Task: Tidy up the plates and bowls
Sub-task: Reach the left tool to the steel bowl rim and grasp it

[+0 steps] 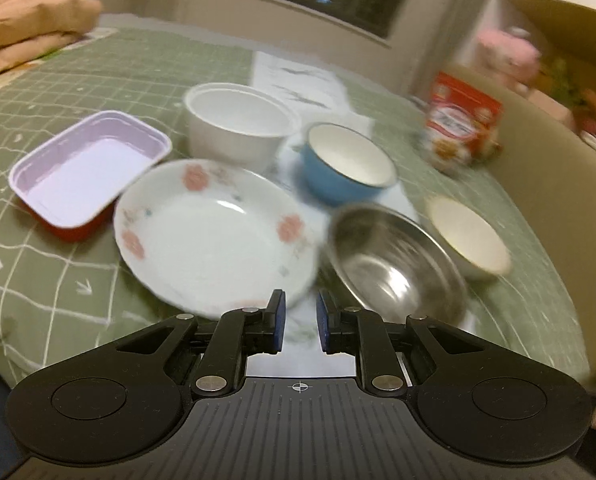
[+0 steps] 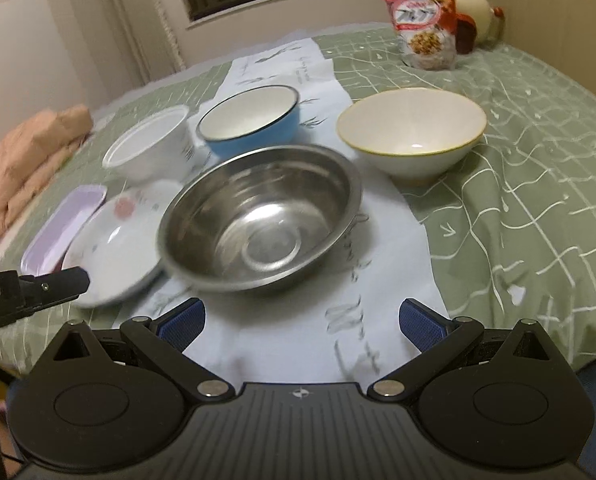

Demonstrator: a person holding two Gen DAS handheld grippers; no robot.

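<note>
A white floral plate (image 1: 218,232) (image 2: 114,252) lies on the green cloth, with a steel bowl (image 1: 394,264) (image 2: 258,216) just right of it. Behind them stand a round white tub (image 1: 238,120) (image 2: 150,144), a blue bowl (image 1: 346,164) (image 2: 250,120) and a cream bowl (image 1: 470,236) (image 2: 410,132). A pink-lined rectangular dish (image 1: 90,168) (image 2: 62,224) sits left of the plate. My left gripper (image 1: 300,316) is shut and holds nothing, hovering at the plate's near rim; its finger (image 2: 58,280) also shows in the right wrist view. My right gripper (image 2: 302,320) stands wide open in front of the steel bowl.
A red cereal bag (image 1: 462,128) (image 2: 422,16) stands at the far right. Folded peach cloth (image 1: 26,28) (image 2: 30,160) lies at the far left. A white paper runner (image 2: 298,300) runs under the bowls. The table's rounded edge is near on the right.
</note>
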